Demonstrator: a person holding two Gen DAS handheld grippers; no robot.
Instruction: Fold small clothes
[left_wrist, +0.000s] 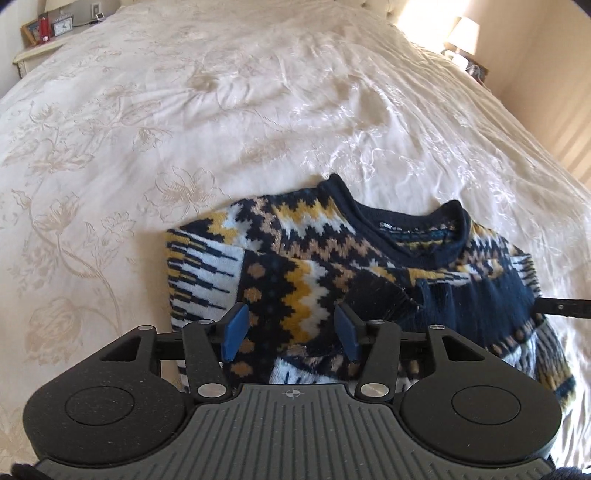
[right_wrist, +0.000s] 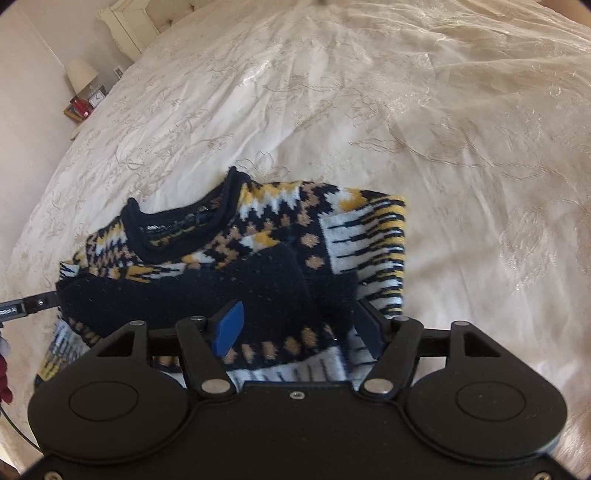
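A small knitted sweater (left_wrist: 314, 258) (right_wrist: 258, 236) in navy, yellow, white and tan lies on a cream embroidered bedspread (left_wrist: 258, 110) (right_wrist: 406, 110). Its sleeves are folded in over the body and its navy collar (left_wrist: 406, 221) points away from me. My left gripper (left_wrist: 291, 332) hovers over the sweater's near left part, its blue pads (left_wrist: 234, 332) apart with knit lying between them, not pinched. My right gripper (right_wrist: 299, 328) stands wider over the navy sleeve at the near right part, pads (right_wrist: 229, 328) clear of the fabric. Each view catches the other gripper's black finger at the sweater's edge.
The bed stretches far ahead and to both sides. A nightstand (left_wrist: 40, 48) holds a clock (left_wrist: 62, 26) (right_wrist: 96, 98), a picture frame and a red object. A lamp (left_wrist: 463, 31) (right_wrist: 79, 74) stands by the wall. A pale headboard (right_wrist: 129, 22) lies at the far end.
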